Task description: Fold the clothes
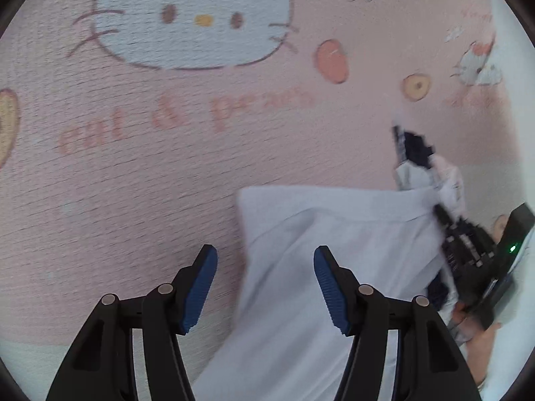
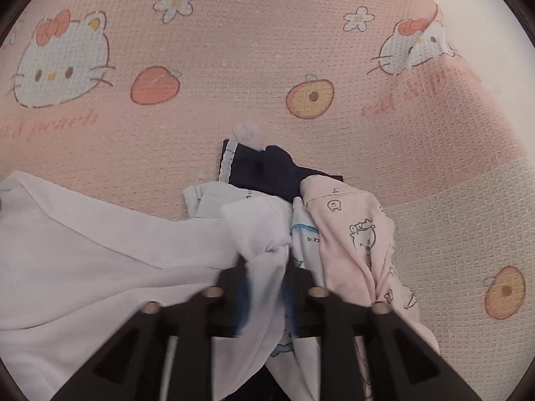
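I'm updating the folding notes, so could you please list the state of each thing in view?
white garment: partly spread on the mat, one end bunched between the right gripper's fingers.
left gripper: open, empty, over the garment's edge.
right gripper: white cloth between its fingers; grip unclear.
pink printed garment: crumpled in the pile.
dark garment: crumpled, partly buried.
pink mat: lying flat.

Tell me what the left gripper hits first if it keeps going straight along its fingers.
Most likely the white garment: the left gripper stands open over its left edge, with the pink printed mat just beside and under it. Depth is unclear, so it could land on the mat.
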A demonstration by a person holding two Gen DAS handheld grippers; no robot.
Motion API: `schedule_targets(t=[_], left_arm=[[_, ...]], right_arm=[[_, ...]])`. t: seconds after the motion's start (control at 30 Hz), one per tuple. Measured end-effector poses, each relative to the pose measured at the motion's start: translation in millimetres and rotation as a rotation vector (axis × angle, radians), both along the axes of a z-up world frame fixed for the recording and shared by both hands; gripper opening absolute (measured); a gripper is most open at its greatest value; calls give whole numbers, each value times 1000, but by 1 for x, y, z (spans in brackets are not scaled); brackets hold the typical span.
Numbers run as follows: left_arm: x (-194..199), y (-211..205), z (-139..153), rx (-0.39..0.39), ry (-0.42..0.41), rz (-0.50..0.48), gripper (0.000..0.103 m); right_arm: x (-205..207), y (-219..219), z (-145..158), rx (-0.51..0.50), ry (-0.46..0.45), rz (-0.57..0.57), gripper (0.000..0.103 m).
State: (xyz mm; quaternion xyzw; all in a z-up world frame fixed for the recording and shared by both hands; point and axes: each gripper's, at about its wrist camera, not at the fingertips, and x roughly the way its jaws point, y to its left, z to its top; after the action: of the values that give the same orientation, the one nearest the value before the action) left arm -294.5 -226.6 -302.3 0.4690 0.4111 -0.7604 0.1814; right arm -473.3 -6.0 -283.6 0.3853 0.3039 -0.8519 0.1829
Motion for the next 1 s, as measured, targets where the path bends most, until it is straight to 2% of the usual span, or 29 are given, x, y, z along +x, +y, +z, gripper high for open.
schedule_targets(t=[0.03,0.07,0.1,0.13,0.3,0.43,0.63,0.73,0.87,0.93,1.0], left_arm=[[-6,-1,-4,10,3,3,22],[-10,-1,-7,14,0,13,20],[-10,-1,-6,12,6,26,19],[-9,-1,-6,15,28,36,14],[16,0,10,35,126,53,13],[16,6,21,43,176,40,13],[-3,24,19,83,208,4,13],[-6,37,17,83,199,-34,13],[-16,53,8,64,164,-83,13],[-16,58,4,62,156,-91,13],[-17,62,0,52,147,-98,13]], right_arm=[[1,2,2,-13,-18,-5,51],[1,3,5,-34,-40,-6,64],[2,6,7,-59,-58,-6,66],[4,8,10,-79,-68,-8,66],[16,12,21,-142,-103,3,71],[21,10,17,-229,-233,10,71],[30,9,14,-365,-392,29,71],[27,14,11,-503,-542,12,71],[21,19,-4,-716,-794,-32,71],[25,17,-12,-783,-876,-38,71],[29,12,-18,-809,-923,-45,71]])
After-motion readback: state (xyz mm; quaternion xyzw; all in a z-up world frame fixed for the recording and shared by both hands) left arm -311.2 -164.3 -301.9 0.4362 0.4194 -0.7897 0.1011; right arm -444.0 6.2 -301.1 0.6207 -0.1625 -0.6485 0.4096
